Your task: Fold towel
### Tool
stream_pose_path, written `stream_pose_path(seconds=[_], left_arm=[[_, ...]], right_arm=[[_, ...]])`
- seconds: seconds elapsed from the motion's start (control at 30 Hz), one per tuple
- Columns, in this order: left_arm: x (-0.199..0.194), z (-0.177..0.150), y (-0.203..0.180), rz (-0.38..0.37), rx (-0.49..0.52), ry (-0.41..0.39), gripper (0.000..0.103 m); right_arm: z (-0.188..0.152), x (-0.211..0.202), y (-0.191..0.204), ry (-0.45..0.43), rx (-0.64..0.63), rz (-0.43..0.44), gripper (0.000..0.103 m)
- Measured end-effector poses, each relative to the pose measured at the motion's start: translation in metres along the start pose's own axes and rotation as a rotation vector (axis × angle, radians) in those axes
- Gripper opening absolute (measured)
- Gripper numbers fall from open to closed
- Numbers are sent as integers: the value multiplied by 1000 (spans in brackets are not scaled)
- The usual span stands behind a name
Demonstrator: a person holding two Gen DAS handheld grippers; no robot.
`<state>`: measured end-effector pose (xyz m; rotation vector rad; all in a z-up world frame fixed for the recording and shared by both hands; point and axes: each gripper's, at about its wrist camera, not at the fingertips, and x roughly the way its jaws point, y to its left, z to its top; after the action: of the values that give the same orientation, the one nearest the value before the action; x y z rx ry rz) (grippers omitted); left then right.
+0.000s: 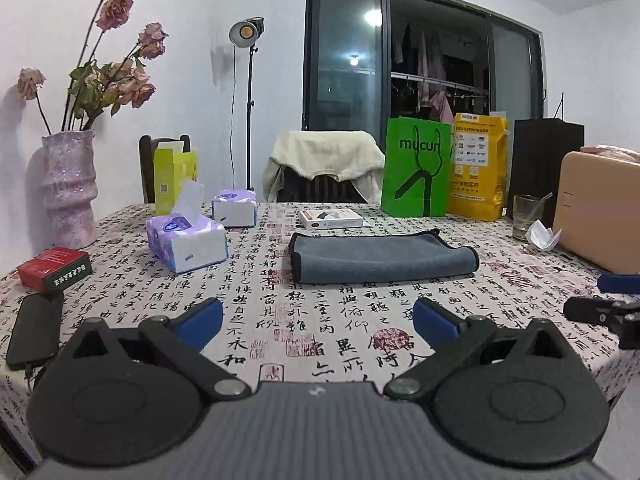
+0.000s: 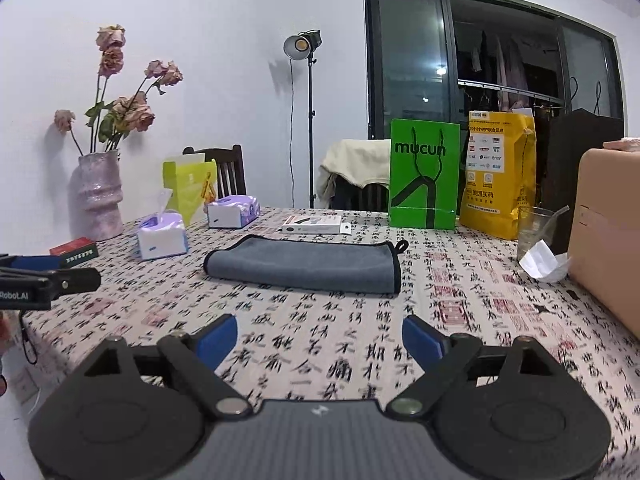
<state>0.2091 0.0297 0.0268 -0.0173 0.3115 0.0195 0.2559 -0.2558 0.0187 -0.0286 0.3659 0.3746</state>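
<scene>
A grey towel with black trim [image 1: 380, 258] lies folded on the calligraphy-print tablecloth [image 1: 312, 320], in the middle of the table; it also shows in the right wrist view [image 2: 304, 266]. My left gripper [image 1: 318, 318] is open and empty, held above the cloth a little in front of the towel. My right gripper [image 2: 320, 334] is open and empty, also in front of the towel. The right gripper's fingers [image 1: 608, 312] show at the right edge of the left wrist view. The left gripper's fingers [image 2: 48, 276] show at the left edge of the right wrist view.
Two tissue packs [image 1: 186, 240] [image 1: 234, 208], a red box [image 1: 54, 268] and a phone [image 1: 34, 332] lie left. A vase of dried roses [image 1: 68, 188] stands far left. A white box [image 1: 331, 219], green bag [image 1: 416, 168], yellow bag [image 1: 478, 168], glass [image 1: 527, 216] and tan case [image 1: 600, 208] stand behind and right.
</scene>
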Motion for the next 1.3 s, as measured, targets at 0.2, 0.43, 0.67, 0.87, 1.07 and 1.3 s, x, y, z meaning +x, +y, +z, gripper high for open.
stream_pose_path(seconds=[0.2, 0.43, 0.67, 0.87, 1.07, 1.3], left_arm=[[-27, -12, -2, 3, 15, -24, 103], [-56, -29, -4, -7, 21, -31, 103], [-82, -39, -5, -5, 33, -61, 103], [-100, -48, -2, -21, 50, -62, 103], [-118, -62, 4, -14, 28, -60, 103], [-137, -75, 5, -4, 32, -70, 103]], right_arm=[[-13, -24, 12, -17, -5, 6, 89], [-31, -50, 24, -32, -4, 12, 91], [-46, -78, 32, -45, -12, 9, 91], [-61, -100, 33, -51, 3, -9, 96], [-72, -117, 43, -65, 3, 1, 99], [-86, -133, 63, -94, -20, 36, 102]])
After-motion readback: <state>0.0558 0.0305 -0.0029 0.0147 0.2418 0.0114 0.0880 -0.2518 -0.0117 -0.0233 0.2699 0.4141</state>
